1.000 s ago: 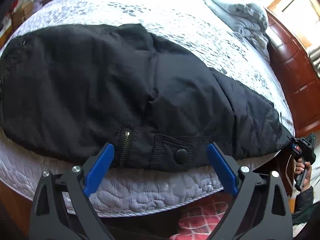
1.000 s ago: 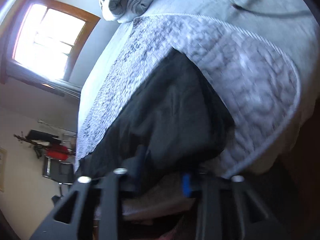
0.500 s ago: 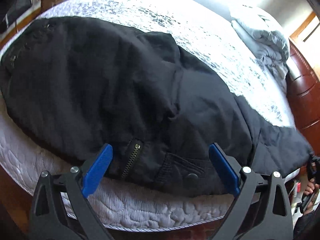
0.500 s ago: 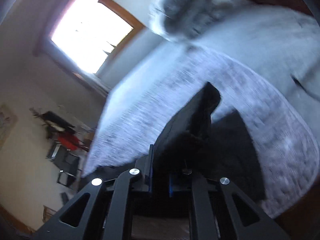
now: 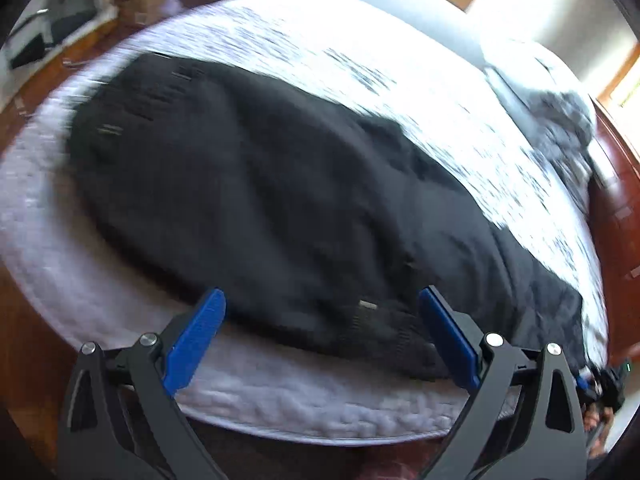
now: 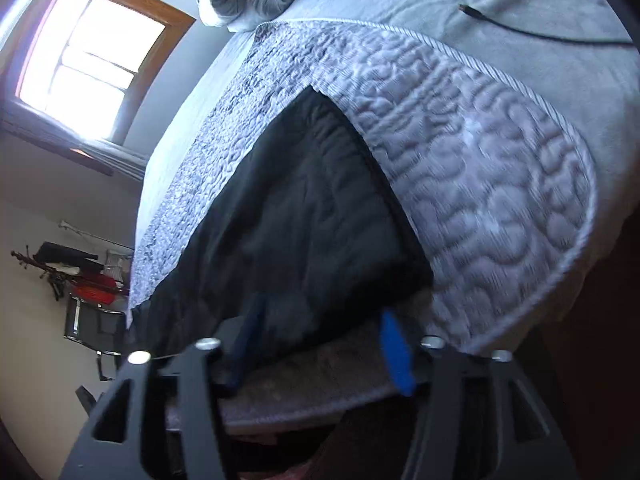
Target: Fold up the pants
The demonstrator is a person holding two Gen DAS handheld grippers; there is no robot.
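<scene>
The black padded fabric pants [image 5: 280, 216] lie spread along the near edge of the bed's pale grey quilted mattress [image 5: 280, 396], their long axis running crosswise in front of the left gripper [image 5: 320, 340], waist end far left and leg end trailing right. That gripper hovers wide and empty just short of the near hem, so it seems nearer the middle. The right gripper [image 6: 320, 344] is parted and empty at the leg end [image 6: 304, 216]
</scene>
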